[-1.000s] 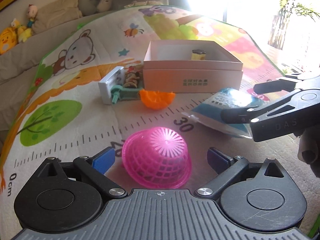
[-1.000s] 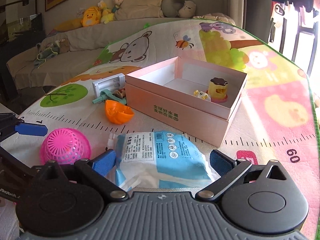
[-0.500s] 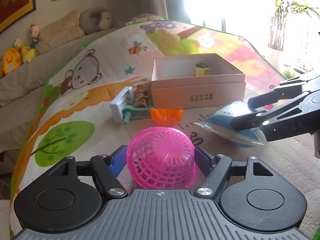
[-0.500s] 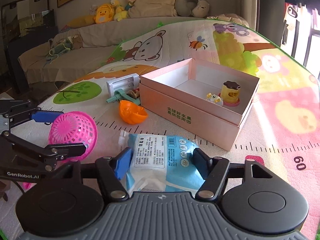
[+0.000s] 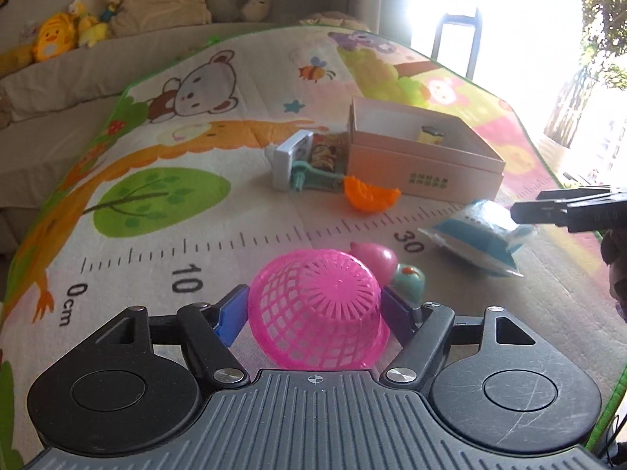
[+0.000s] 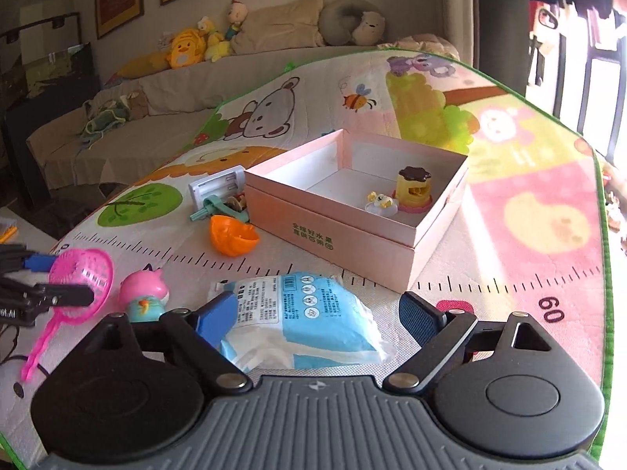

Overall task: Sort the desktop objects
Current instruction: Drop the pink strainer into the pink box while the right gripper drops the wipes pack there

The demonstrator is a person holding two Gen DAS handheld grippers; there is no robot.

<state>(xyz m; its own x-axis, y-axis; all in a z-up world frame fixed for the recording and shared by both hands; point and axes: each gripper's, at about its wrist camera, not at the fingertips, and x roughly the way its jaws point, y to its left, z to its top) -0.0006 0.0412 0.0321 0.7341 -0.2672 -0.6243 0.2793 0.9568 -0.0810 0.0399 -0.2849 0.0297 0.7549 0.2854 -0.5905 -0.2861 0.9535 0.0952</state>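
Gripping a pink mesh strainer [image 5: 319, 305] above the play mat [image 5: 164, 243], the left claw [image 5: 315, 313] is pinched on its springy dome, which could pop free, while the right claw [image 6: 309, 319] is spread around a blue packet [image 6: 298, 313], unheld.

Your left gripper [image 5: 313, 311] and right gripper [image 6: 309, 319] look alike: a grey ribbed body marked with a small crosshair, flanked by two scuffed black round housings. Black linkage bars with silver screws carry blue pads [image 5: 231, 313] on each. In the right view, your left gripper's side bears white lettering, too cropped to read.
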